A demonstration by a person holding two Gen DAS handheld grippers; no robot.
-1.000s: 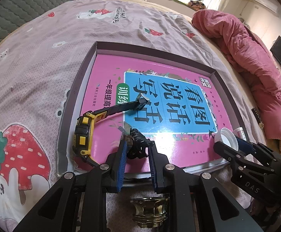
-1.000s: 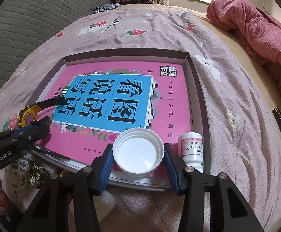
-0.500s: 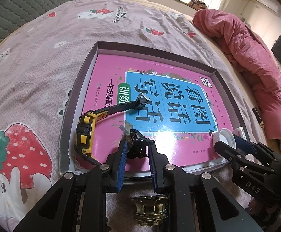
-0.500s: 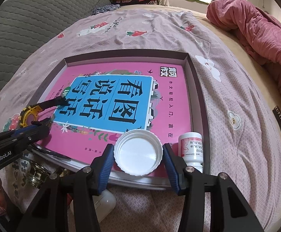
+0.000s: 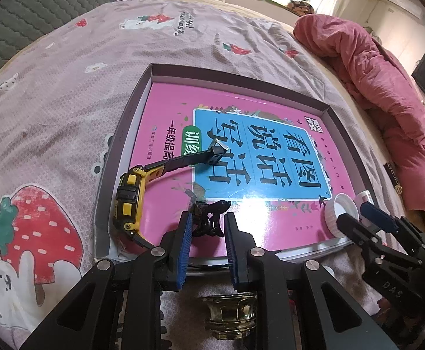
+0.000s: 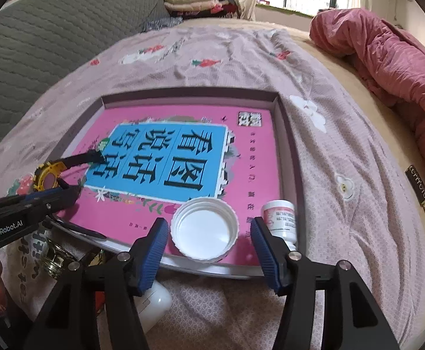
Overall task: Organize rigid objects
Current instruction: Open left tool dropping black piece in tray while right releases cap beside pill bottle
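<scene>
A bed covered by a mauve strawberry-print sheet [image 5: 66, 93] is spread ahead of both grippers, with a rolled pink quilt [image 6: 387, 67] well off to the right. A shallow dark-rimmed tray [image 6: 288, 151] is laid on the sheet just ahead of the fingertips, and its floor is filled by a pink book [image 5: 241, 145] with a blue title panel. A yellow and black wristwatch [image 5: 129, 201] is seen on the book's near left corner, just to the left of the left gripper [image 5: 206, 227], its strap stretched away across the cover. The left gripper is clenched on a small black hair clip [image 5: 209, 218] over the book's near edge. The right gripper [image 6: 206, 233] is seen with its jaws opening; a white cap [image 6: 205, 229], rim up, is set on the book between the pads, with gaps on both sides. A small white bottle [image 6: 281, 218] is laid just beyond the right finger, in the tray's near right corner.
</scene>
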